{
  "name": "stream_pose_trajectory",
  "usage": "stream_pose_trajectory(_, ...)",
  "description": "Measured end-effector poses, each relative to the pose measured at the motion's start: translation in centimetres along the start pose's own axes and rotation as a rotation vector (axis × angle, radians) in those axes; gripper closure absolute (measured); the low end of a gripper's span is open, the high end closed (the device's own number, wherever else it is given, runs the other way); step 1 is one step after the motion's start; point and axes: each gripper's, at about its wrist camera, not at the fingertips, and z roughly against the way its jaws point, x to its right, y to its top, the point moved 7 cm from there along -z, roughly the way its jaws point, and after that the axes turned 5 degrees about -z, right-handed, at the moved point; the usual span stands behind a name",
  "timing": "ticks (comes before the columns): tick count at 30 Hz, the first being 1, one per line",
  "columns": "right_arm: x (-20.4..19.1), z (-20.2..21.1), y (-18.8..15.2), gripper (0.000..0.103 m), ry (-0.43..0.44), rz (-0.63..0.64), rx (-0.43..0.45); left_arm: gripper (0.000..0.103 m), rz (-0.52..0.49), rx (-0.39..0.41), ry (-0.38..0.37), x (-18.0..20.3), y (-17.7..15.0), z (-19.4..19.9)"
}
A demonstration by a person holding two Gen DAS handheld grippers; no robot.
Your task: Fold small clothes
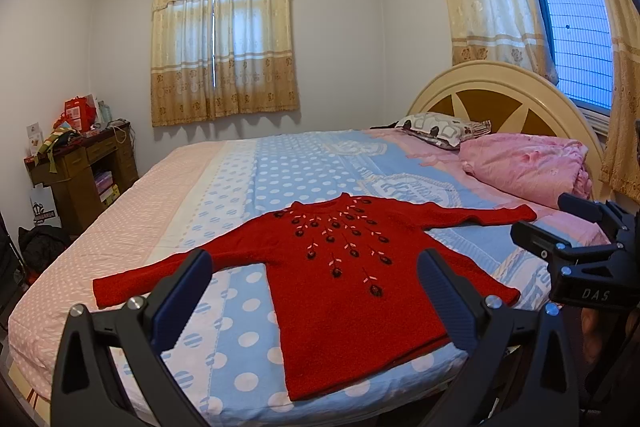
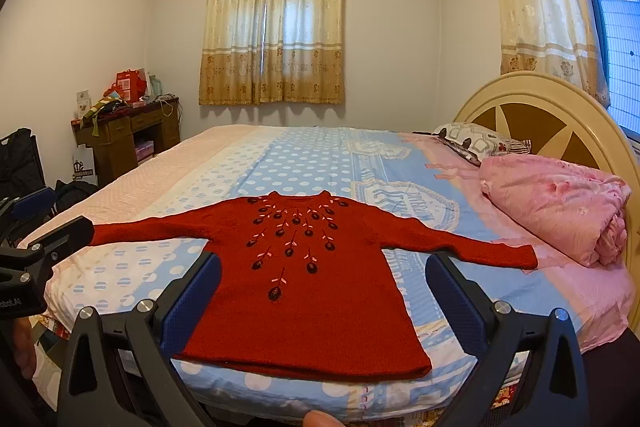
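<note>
Hovering short of the bed's (image 1: 132,211) near edge, left gripper (image 1: 316,287) has its jaws spread wide, nothing between the pads, touching nothing. Red sweater (image 1: 344,279) lies flat on the polka-dot sheet near that edge, sleeves stretched out to both sides, unfolded. Right gripper (image 2: 322,291): jaws likewise wide apart, empty, clear of the sweater.
</note>
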Motion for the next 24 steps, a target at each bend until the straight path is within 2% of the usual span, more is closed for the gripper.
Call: stream_pose_trajectory(24, -0.27, -0.54, -0.47, 0.001, 0.005, 0.005, -0.019, 0.000, 0.002, -0.008, 0.001, -0.20, -0.33, -0.22)
